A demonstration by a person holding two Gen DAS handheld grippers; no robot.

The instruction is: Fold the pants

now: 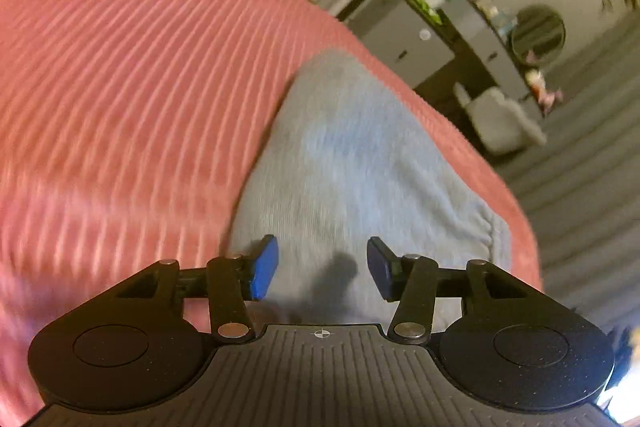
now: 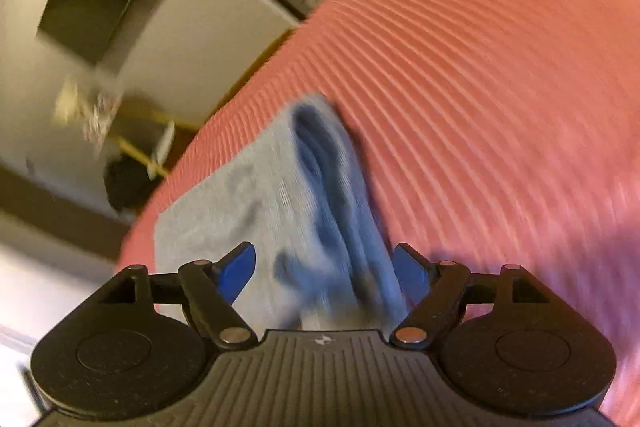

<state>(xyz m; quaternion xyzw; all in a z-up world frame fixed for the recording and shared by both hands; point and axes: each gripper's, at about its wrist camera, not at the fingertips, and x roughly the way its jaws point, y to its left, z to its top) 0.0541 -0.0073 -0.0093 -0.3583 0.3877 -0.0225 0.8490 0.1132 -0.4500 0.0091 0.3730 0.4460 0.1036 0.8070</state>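
Nearest to us in the left wrist view, the left gripper (image 1: 322,267) has its blue-padded fingers (image 1: 264,267) apart, with nothing pressed between them; the pale grey-blue pants (image 1: 344,155) lie under and beyond the gap, and a small dark shadow falls on the cloth between the pads. In the right wrist view, the right gripper (image 2: 324,275) also has its fingers (image 2: 240,267) spread wide, and a raised, bunched ridge of the pants (image 2: 320,187) runs up from between them; we cannot tell whether the right-hand pad touches that ridge, but the cloth is not clamped. The pants rest on a ribbed pink bed cover (image 1: 120,87), near its edge, with a gathered band of the garment at the right side of the left view. Past the pants, the pink cover (image 2: 480,67) stretches away. Beyond the edge of the cover we see, blurred, a grey cabinet (image 1: 400,39) with small items on top and a striped floor (image 1: 580,155).
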